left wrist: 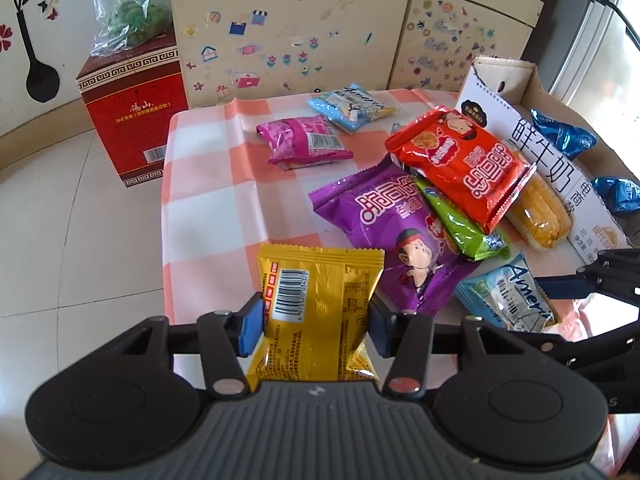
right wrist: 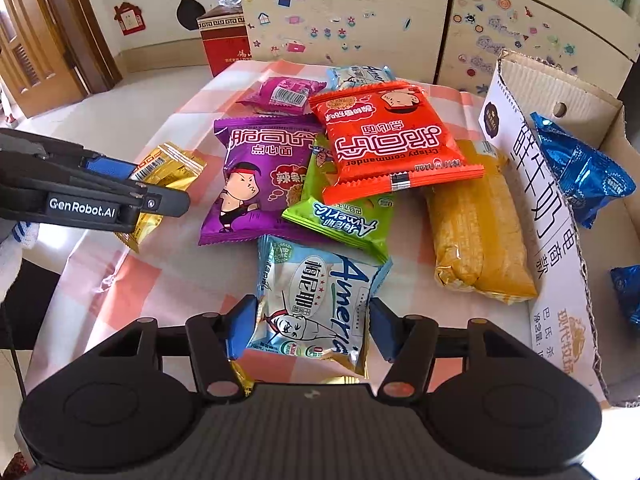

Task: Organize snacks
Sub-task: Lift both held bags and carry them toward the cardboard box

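My left gripper (left wrist: 316, 316) is shut on a gold snack packet (left wrist: 316, 292), barcode side up, near the front left corner of the checked tablecloth (left wrist: 208, 184). The right wrist view shows the left gripper (right wrist: 156, 188) pinching the gold packet (right wrist: 176, 164) from the side. My right gripper (right wrist: 310, 320) is shut on a light blue snack packet (right wrist: 316, 292), a blue pad pressing each side edge. Behind it lie a purple packet (right wrist: 256, 176), a green one (right wrist: 344, 216), a red one (right wrist: 392, 136) on top, and a yellow corn pack (right wrist: 480, 240).
An open cardboard box (right wrist: 536, 184) stands at the right with blue foil packets (right wrist: 580, 168) inside. A pink packet (right wrist: 284, 94) and another light blue packet (right wrist: 360, 74) lie at the far edge. A red carton (left wrist: 132, 112) sits on the floor beside a stickered cabinet (left wrist: 288, 32).
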The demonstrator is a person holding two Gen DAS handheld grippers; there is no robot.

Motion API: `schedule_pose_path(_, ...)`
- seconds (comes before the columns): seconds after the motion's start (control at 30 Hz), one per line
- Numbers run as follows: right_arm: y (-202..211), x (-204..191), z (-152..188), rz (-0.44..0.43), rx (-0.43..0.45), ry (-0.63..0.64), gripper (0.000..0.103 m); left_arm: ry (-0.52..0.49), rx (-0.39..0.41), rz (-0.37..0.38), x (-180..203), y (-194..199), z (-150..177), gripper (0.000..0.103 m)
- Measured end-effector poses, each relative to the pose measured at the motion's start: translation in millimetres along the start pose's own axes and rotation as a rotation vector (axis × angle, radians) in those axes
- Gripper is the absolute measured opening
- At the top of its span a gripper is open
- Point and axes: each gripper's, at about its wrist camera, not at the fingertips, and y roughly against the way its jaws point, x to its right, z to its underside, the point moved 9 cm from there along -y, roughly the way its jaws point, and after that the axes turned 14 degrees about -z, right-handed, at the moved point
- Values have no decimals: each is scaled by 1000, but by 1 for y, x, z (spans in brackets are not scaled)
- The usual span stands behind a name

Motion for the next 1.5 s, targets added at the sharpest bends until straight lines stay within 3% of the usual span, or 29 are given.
schedule_pose_path(0.57, 24, -18, -15, -33, 77, 54, 66, 7, 119, -39, 1, 32, -18, 52)
schedule_pose_path(1.5, 89, 30, -51, 146, 289, 5, 66, -6, 256, 37, 64, 59, -76, 52)
